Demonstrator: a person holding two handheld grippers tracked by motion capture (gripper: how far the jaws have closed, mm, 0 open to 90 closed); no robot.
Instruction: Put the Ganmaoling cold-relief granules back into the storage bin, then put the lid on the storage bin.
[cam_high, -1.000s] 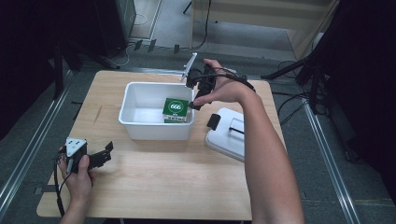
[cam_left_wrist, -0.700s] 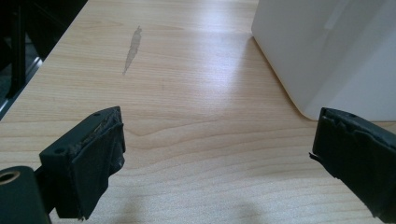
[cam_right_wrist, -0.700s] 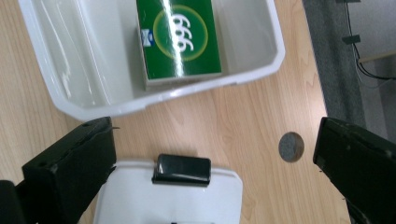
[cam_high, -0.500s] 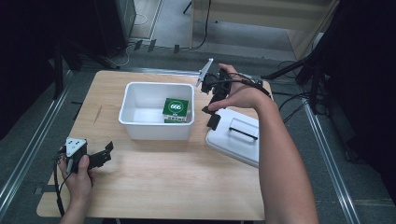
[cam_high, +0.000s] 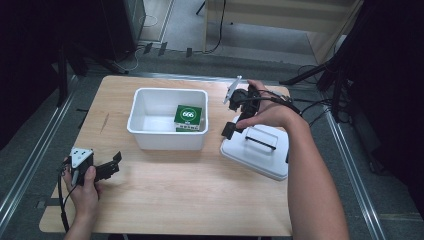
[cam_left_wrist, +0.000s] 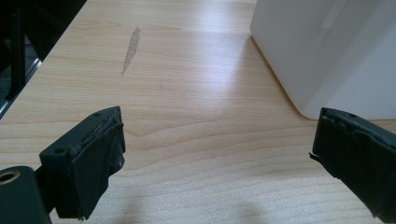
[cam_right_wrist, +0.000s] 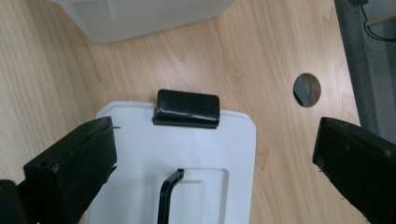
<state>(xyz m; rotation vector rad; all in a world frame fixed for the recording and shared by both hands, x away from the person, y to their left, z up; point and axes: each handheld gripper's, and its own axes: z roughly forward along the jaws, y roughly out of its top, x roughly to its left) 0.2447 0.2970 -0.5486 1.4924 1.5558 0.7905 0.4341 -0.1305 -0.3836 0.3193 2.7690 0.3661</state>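
1. The right claw (cam_high: 239, 107) hangs above the near-left end of the flat white plastic lid with a black handle (cam_high: 260, 150), jaws spread wide and empty, forearm stretched across the wooden bench (cam_high: 165, 200).
2. The lid lies flat just right of the white plastic tub (cam_high: 167, 135), which holds a green box (cam_high: 188, 118).
3. The left claw (cam_high: 107, 167) rests low at the bench's near-left corner, released.

1. The right gripper (cam_high: 235, 107) has left the white bin (cam_high: 150, 137), where it hung over the green box (cam_high: 188, 118)
2. It now hovers above the white lid (cam_high: 260, 155), fingers spread wide and empty
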